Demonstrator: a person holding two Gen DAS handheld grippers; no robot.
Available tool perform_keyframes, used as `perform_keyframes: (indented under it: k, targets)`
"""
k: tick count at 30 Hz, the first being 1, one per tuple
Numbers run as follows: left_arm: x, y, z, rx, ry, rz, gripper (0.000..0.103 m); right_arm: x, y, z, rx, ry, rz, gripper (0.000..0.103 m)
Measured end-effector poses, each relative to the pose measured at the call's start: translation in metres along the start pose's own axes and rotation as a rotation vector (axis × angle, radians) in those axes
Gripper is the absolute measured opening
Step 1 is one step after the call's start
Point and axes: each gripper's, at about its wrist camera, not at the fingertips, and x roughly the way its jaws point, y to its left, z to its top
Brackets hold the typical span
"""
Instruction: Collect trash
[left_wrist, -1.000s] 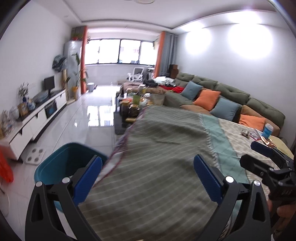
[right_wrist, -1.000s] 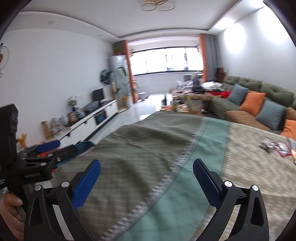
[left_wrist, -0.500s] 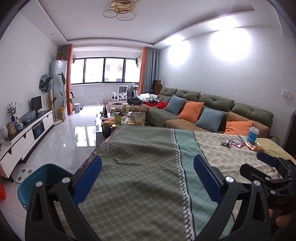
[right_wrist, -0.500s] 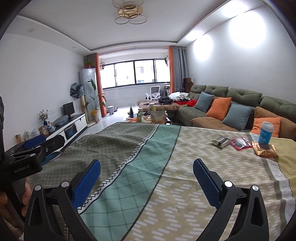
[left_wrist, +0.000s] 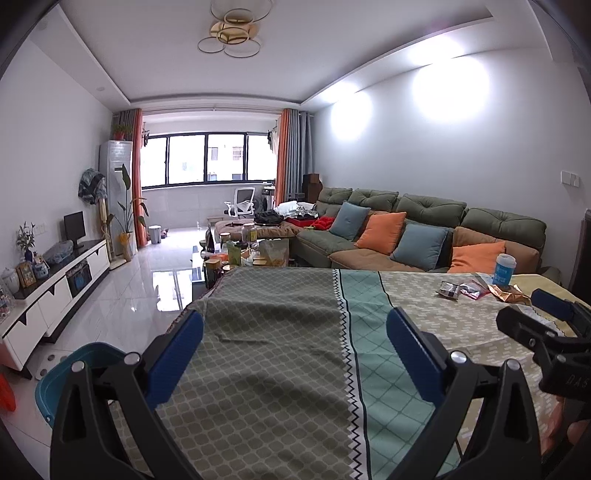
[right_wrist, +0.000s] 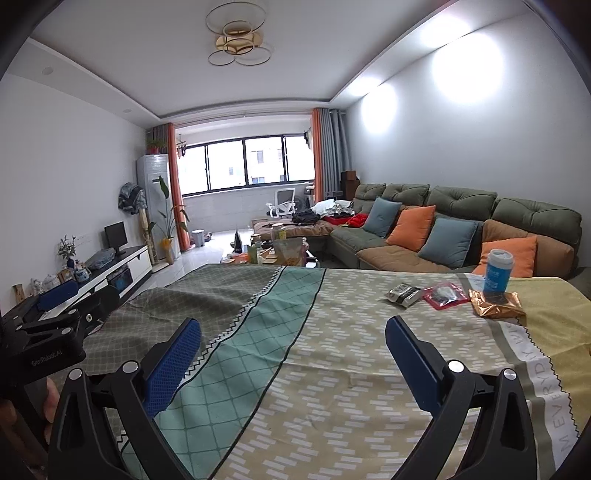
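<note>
Above the cloth-covered bench (right_wrist: 332, 350), both hand-held grippers, left (left_wrist: 294, 343) and right (right_wrist: 293, 349), are held wide open and empty. Wrappers (right_wrist: 443, 293) are seen near a blue cup (right_wrist: 498, 271).

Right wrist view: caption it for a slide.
Open right tool above patterned tablecloth, facing dark, red and gold snack wrappers beside a blue lidded cup.

A: Table (right_wrist: 332, 369) in front, cloth (right_wrist: 258, 332) over it. Far right corner: three wrappers (right_wrist: 441, 294) in a row, cup (right_wrist: 498, 272) standing on the rightmost.

B: Bin (left_wrist: 70, 373) on the floor, left of the table. Sofa (left_wrist: 424, 225) behind, along the right wall; TV cabinet (left_wrist: 55, 291) along the left.
</note>
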Motion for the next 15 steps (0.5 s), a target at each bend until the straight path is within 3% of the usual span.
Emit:
perform_keyframes:
  k: [15]
  targets:
    - [-0.0008, -0.0100, -0.0038, 0.019, -0.028, -0.017, 0.100, -0.0078, -0.0049, 0.0028, 0.001, -0.033, -0.042, 0.099]
